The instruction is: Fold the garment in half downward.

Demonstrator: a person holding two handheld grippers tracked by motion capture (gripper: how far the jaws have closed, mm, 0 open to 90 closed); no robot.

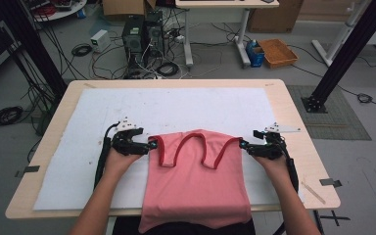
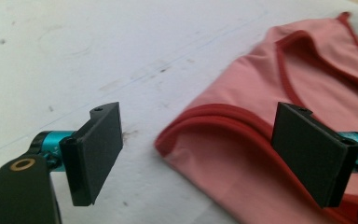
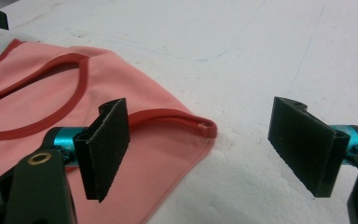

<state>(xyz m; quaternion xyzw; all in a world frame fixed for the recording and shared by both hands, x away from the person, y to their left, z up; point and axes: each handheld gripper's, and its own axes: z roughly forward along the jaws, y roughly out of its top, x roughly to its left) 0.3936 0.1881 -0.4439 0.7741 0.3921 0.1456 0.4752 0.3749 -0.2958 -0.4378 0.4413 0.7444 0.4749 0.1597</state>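
While the pink tank top (image 1: 196, 181) is lying flat on the white mat (image 1: 78, 147) that is covering the wooden worktop (image 1: 293, 112), its lower part is hanging over the near edge toward the person. Its red-trimmed straps and neckline are pointing away from the person, toward the middle of the mat.

In the high view, the left gripper (image 1: 149, 145) is sitting just beside the garment's left shoulder corner, and the right gripper (image 1: 244, 145) is sitting just beside the right shoulder corner, each held in a hand coming in from the bottom edge.

In the left gripper view, the fingers (image 2: 98, 149) are standing wide apart, released and gripping nothing. The tank top's red-edged corner (image 2: 168, 142) is lying on the mat between them, nearer the right-hand finger, which is hovering over the pink cloth. Whether that finger is touching the cloth cannot be told.

In the right gripper view, the fingers (image 3: 107, 149) are likewise spread and released. The garment's other red-hemmed corner (image 3: 205, 128) is lying between them, with the left-hand finger over the fabric and the right-hand finger over bare mat, apart from the cloth.

Beyond the worktop, cables, computer towers (image 1: 142, 34) and an orange basket (image 1: 277, 52) are sitting on the floor.
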